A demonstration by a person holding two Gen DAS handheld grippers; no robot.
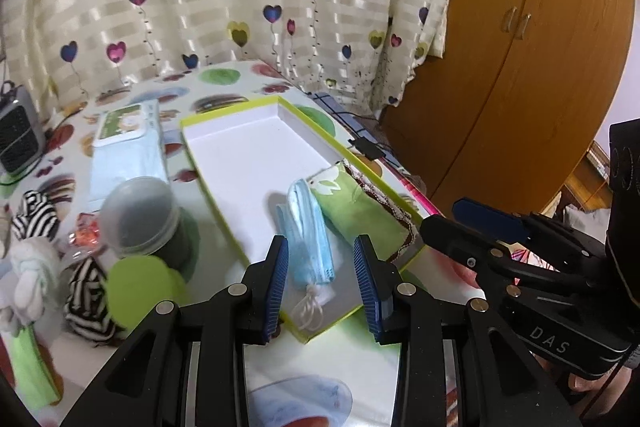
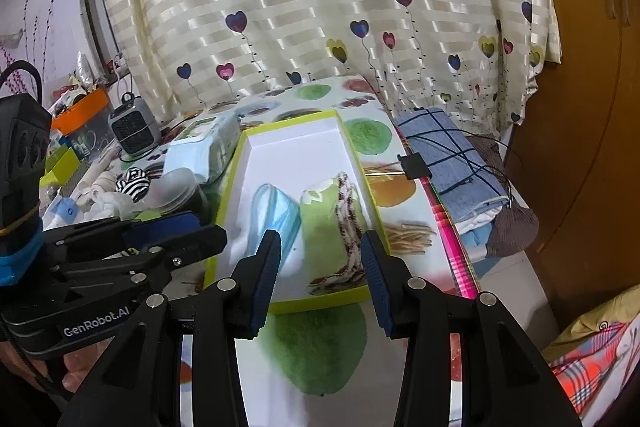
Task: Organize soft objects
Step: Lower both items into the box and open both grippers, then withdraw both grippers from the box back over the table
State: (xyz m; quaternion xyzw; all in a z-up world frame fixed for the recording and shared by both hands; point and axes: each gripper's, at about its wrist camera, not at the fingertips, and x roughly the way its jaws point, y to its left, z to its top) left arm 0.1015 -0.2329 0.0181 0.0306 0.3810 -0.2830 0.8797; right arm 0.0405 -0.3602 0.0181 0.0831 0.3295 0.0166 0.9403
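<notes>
Two limp, light items, mask (image 1: 310,227) and cloth (image 1: 362,215), are lying in the box (image 1: 240,143), best pinched mid-fold, while both the left gripper (image 1: 322,287) and right gripper (image 2: 322,283) are hanging apart, holding nothing.

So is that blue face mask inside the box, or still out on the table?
Inside. The blue face mask lies folded on the box floor beside the green cloth.

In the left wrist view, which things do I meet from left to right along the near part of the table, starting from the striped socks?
Striped socks → green disc → blue mask → green cloth. The mask and the cloth both lie inside the box.
</notes>
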